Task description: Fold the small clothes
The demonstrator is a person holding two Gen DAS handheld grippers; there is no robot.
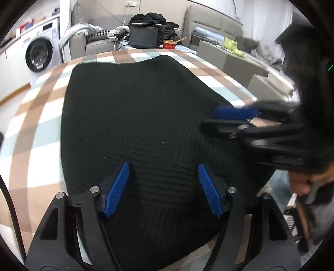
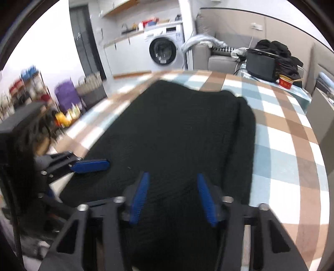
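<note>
Black knit garment [image 1: 146,116] lies spread flat on the checked tablecloth [image 1: 31,150], and everything else is placed here from it. Its ribbed weave shows a few pale lint specks; no label or brand can be read on it. In the right wrist view the garment [image 2: 177,133] has one long edge doubled over itself on the side toward the red cup [image 2: 286,81].

The left gripper [image 1: 162,189] hovers over the garment's near end with its blue pads [image 1: 117,189] spread apart and nothing between them. The right gripper [image 2: 171,199] is likewise released above the cloth, its ribbed pads [image 2: 205,200] wide apart. From the left wrist view the right gripper [image 1: 233,116] reaches in over the garment's side edge, blurred.

Beyond the garment's far edge stands a black box-like appliance [image 1: 144,35], with the red cup [image 1: 169,44] just beside it; a stick rests in the cup, and the pale marks on its side are too small to read. Behind them sits a grey sofa [image 1: 208,23] heaped with dark clothes [image 1: 154,18]. A white washing machine [image 2: 165,50] stands farther back, with a sticker on its door that is illegible. Blurred shelves of bottles [image 2: 27,89] stand off the garment's side.
</note>
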